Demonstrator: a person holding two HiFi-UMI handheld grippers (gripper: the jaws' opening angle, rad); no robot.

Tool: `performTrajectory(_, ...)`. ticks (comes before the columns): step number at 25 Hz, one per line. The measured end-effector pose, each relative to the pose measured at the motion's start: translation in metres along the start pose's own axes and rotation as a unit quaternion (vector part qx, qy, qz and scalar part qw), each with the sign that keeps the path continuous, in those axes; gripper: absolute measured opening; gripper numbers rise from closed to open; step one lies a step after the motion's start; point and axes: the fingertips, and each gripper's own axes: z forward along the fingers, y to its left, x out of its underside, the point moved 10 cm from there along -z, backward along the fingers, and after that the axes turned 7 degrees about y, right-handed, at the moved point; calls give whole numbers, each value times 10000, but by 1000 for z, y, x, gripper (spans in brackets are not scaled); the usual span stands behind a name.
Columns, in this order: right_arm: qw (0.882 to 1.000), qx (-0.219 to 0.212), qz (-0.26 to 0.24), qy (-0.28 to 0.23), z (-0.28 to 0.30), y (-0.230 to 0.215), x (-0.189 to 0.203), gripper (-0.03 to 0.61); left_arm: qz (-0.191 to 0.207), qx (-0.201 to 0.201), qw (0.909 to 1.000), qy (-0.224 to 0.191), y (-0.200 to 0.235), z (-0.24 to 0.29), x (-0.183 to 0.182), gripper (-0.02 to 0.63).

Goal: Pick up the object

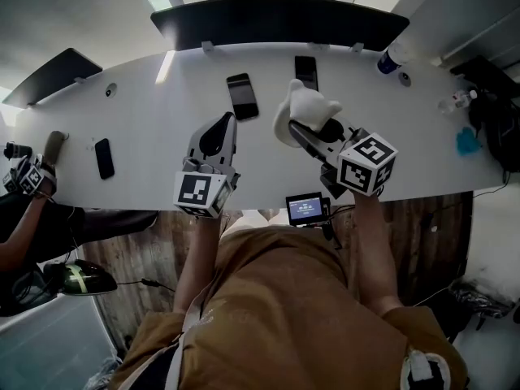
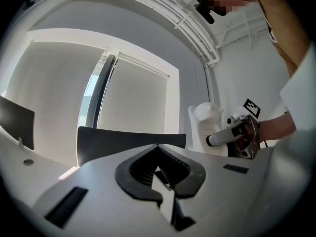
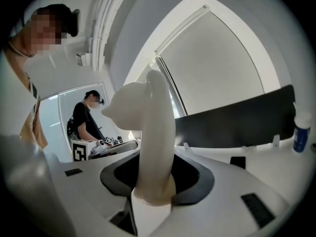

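Observation:
The object is a smooth white moulded figure (image 1: 299, 108) with small rounded ears. My right gripper (image 1: 315, 128) is shut on its lower edge, over the white table (image 1: 146, 112) right of centre. In the right gripper view the white figure (image 3: 154, 132) stands upright between the dark pads (image 3: 195, 179) and fills the middle. My left gripper (image 1: 219, 130) lies beside it to the left, shut with nothing in it. In the left gripper view the left gripper (image 2: 159, 154) has its jaws met at the tip, and the white figure (image 2: 207, 125) shows at the right with the right gripper (image 2: 232, 137).
Two dark phones (image 1: 242, 96) (image 1: 306, 71) lie beyond the grippers and a third phone (image 1: 104, 158) lies at the left. A bottle (image 1: 392, 58) stands back right. A dark curved panel (image 1: 276, 21) lines the far edge. Another person's hand with a gripper (image 1: 26, 177) is at far left.

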Motion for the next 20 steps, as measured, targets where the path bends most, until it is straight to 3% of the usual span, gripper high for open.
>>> performTrajectory(3,9985,-80,-515,-194,-3,9,-3,174,12,-45,10000,-63,1,-2,-1,2)
performTrajectory(8,9938,-205,-608,-913,-13,19,-7,170,90,-100,9998,-126,-1,-6,-9,2)
performTrajectory(13,9860,-73,-1160,-1200,-17,32,-11,170,255,-72,9995,-167,-4,-7,-21,2)
performTrajectory(20,9770,-47,-1474,-1538,-24,40,-9,167,440,18,9989,-129,-8,-4,-27,2)
